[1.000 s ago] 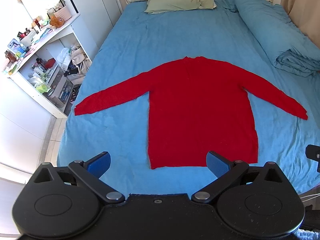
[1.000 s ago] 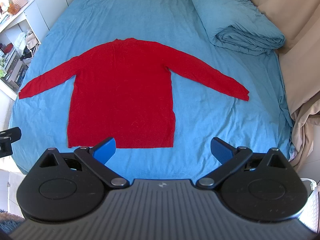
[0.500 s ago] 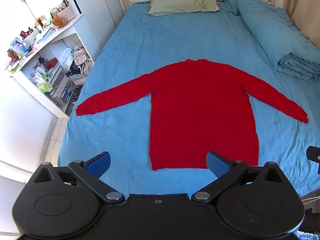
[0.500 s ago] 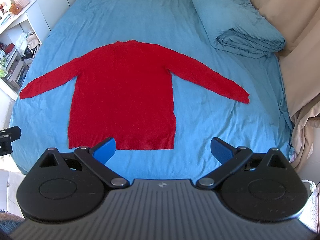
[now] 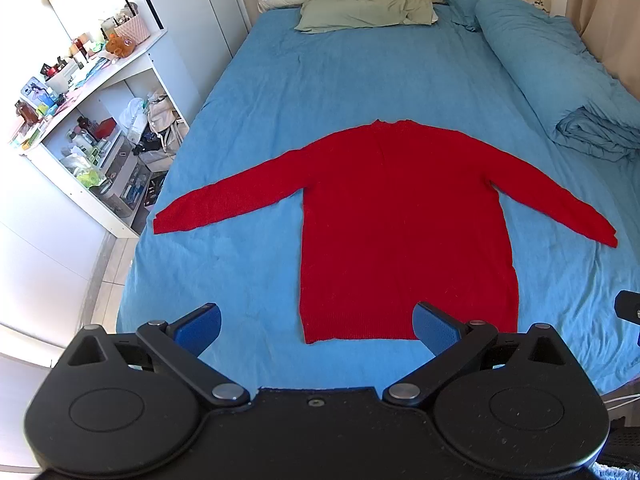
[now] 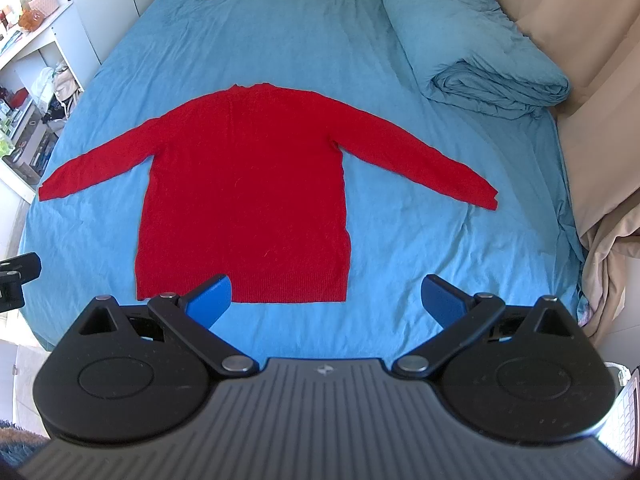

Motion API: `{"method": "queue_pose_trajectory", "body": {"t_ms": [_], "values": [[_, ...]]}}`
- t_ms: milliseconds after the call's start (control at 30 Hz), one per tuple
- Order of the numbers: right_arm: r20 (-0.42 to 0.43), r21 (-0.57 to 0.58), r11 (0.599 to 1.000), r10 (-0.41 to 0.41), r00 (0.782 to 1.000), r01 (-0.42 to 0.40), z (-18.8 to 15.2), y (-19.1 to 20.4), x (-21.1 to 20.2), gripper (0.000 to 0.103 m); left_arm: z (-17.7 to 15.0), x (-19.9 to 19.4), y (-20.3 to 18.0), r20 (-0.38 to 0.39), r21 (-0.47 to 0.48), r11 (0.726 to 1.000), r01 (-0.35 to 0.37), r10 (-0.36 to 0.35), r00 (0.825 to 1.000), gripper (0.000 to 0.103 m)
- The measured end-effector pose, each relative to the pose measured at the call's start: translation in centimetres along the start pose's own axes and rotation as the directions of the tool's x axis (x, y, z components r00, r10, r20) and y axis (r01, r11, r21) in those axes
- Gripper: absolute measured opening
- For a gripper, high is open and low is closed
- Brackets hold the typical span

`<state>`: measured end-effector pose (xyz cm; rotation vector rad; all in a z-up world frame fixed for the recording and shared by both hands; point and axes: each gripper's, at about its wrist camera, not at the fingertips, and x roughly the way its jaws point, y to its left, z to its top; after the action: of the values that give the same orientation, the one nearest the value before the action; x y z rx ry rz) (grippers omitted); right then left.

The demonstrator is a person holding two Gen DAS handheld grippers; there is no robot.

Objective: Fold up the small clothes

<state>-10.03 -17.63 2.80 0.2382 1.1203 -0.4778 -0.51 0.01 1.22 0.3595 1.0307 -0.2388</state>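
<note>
A red long-sleeved sweater (image 5: 404, 224) lies flat on the blue bed sheet (image 5: 352, 72), both sleeves spread out, hem toward me. It also shows in the right wrist view (image 6: 248, 188). My left gripper (image 5: 316, 326) is open and empty, held above the foot of the bed just short of the hem. My right gripper (image 6: 326, 300) is open and empty, above the hem's right part. The tip of the other gripper shows at each view's edge.
A folded blue duvet (image 6: 480, 52) lies along the bed's right side. A green pillow (image 5: 364, 14) sits at the head. White shelves (image 5: 92, 120) full of clutter stand left of the bed. Beige curtains (image 6: 592, 92) hang on the right.
Both views have shifted slightly so the sweater sits a little lower and farther in frame. The sweater has not moved and both grippers stay open.
</note>
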Motion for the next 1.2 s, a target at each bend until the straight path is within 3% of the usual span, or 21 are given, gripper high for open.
{"method": "queue_pose_trajectory", "body": {"t_ms": [1200], "values": [[0.001, 0.004, 1.000, 0.002, 1.000, -0.002, 0.24, -0.12, -0.08, 0.103, 0.16, -0.06, 0.22, 0.013, -0.007, 1.000, -0.005, 0.005, 1.000, 0.103]]}}
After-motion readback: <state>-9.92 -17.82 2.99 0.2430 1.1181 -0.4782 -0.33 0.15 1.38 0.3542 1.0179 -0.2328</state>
